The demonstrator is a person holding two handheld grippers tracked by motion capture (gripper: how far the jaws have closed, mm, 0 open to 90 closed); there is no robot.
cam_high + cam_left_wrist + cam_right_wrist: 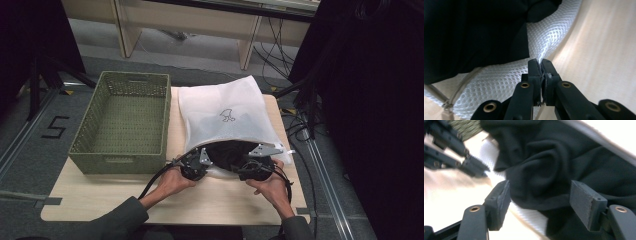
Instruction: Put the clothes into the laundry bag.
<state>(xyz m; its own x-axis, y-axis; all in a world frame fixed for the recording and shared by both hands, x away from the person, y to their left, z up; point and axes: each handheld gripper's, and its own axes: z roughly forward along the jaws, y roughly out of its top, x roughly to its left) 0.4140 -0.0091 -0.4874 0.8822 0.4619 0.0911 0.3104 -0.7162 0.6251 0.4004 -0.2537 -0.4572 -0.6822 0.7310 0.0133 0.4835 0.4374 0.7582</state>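
A white mesh bag [225, 112] with a small printed figure lies on the wooden table [225, 200], its mouth toward the person. A black garment [227, 152] bulges out of that mouth. My left gripper [197, 162] is at the mouth's left side. In the left gripper view it [540, 62] is shut on the bag's lower mesh edge [499, 80], beside the black garment [474, 32] and the bag's zipper [456, 92]. My right gripper [252, 167] is at the mouth's right side. Its jaws [544, 195] stand wide open, with a fold of black garment [544, 165] between the pads, not pinched.
A green woven basket [125, 117] stands empty on the table's left half, right next to the bag. Bare tabletop runs along the near edge. Cables and dark stands crowd the floor at the right. The left gripper [471, 165] shows blurred in the right gripper view.
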